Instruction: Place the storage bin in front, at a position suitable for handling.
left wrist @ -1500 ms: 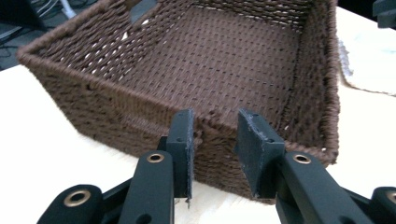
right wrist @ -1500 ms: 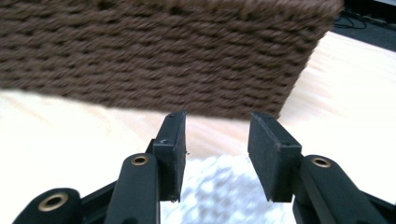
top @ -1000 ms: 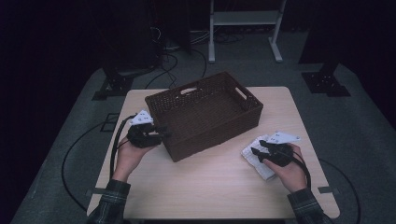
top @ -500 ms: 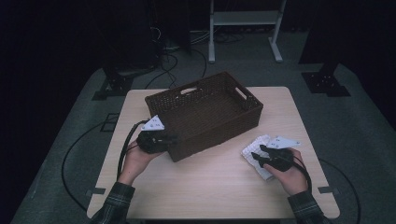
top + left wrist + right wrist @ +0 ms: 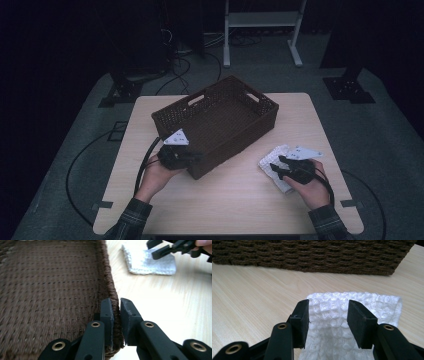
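Pale wooden table [image 5: 235, 200], brown wicker basket [image 5: 220, 125] and white folded cloth [image 5: 272, 162] on it

Dim high view; bright, sharp gripper views.

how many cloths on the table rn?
1. A white waffle-weave cloth lies folded on the table near its right edge, under the open right tongs, just off the brown wicker basket. The basket interior looks empty.

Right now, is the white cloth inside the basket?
No, the white cloth lies on the table beside the basket, under the right gripper.
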### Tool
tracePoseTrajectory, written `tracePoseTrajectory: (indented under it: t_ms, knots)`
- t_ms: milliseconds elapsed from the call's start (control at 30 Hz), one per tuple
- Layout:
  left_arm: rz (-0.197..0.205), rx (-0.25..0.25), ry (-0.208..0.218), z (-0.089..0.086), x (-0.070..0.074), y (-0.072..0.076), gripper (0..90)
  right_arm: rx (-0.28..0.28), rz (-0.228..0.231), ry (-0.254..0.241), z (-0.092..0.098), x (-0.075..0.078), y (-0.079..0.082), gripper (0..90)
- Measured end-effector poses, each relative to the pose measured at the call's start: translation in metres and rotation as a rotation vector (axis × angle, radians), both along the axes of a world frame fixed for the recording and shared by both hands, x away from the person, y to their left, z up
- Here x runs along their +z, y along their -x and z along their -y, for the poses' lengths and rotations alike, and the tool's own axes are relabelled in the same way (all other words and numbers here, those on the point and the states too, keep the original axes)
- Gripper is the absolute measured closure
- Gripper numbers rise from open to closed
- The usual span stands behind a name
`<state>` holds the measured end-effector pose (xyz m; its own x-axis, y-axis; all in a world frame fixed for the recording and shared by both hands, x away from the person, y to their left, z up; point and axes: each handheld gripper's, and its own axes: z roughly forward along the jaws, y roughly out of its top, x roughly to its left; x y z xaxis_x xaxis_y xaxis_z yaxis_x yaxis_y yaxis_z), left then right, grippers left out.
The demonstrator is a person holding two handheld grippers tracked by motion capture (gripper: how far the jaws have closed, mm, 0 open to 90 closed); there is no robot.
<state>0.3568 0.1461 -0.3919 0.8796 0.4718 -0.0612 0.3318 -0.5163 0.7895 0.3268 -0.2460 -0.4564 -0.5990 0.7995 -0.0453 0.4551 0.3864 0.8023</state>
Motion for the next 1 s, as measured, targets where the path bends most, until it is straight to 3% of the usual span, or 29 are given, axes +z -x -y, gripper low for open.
tracePoseTrajectory:
  t_ms: [233, 400, 500, 700, 1000]
  knots:
    - [-0.006, -0.023, -0.004, 0.01, 0.001, 0.003, 77.5, 0.001, -0.002, 0.007, -0.001, 0.0, -0.001, 52.0]
    - [-0.007, -0.023, 0.026, 0.001, 0.006, 0.0, 68.5, 0.009, 0.01, 0.006, -0.003, 0.004, -0.001, 52.8]
    - [-0.005, -0.014, 0.047, -0.006, 0.01, -0.004, 67.5, 0.025, 0.02, 0.008, -0.007, 0.008, -0.003, 55.5]
    - [0.036, 0.052, 0.047, -0.027, 0.025, -0.016, 67.6, 0.045, 0.024, 0.009, -0.014, 0.012, -0.009, 57.4]
    - [0.086, 0.213, 0.0, -0.065, 0.036, -0.051, 62.2, 0.063, 0.046, 0.009, -0.024, 0.022, -0.016, 56.2]
